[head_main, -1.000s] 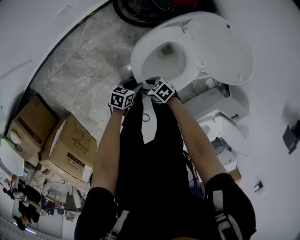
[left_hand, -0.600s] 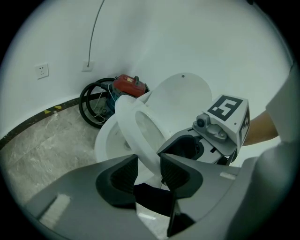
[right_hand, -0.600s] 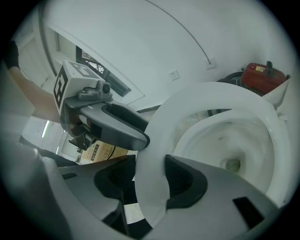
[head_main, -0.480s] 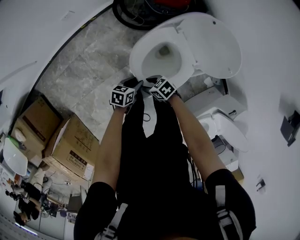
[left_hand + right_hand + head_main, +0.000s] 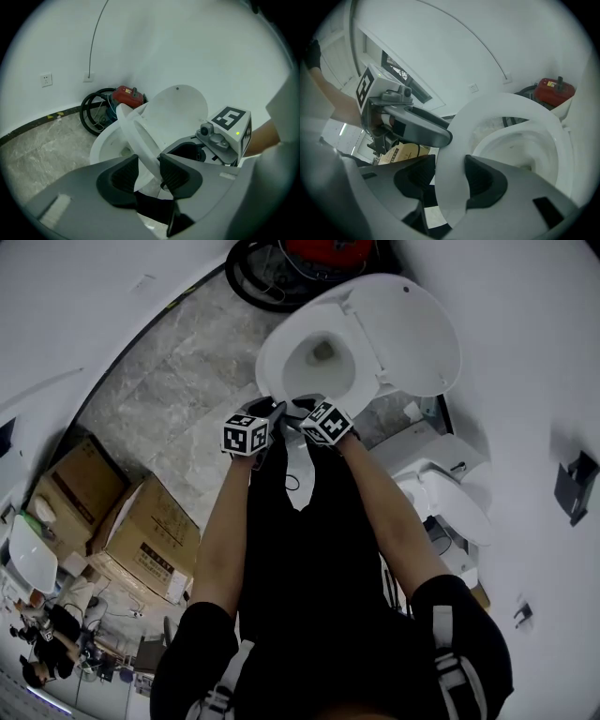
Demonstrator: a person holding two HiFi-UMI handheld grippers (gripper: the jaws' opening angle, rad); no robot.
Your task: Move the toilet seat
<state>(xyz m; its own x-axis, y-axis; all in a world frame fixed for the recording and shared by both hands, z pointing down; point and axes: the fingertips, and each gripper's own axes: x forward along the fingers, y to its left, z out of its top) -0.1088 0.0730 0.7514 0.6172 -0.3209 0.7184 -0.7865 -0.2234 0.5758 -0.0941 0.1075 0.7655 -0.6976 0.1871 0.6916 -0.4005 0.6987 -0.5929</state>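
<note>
Left gripper (image 5: 149, 171) jaws are clamped on the front rim of the toilet seat (image 5: 139, 140). Right gripper (image 5: 451, 180) jaws are clamped on that same rim just beside them (a pad on each face). The seat's tipped up off the toilet bowl (image 5: 305, 373), long axis running from the jaws back toward the raised lid (image 5: 405, 334). Print on the cardboard boxes (image 5: 150, 531) is too small to read. Both forearms (image 5: 225, 521) reach straight ahead, side by side.
</note>
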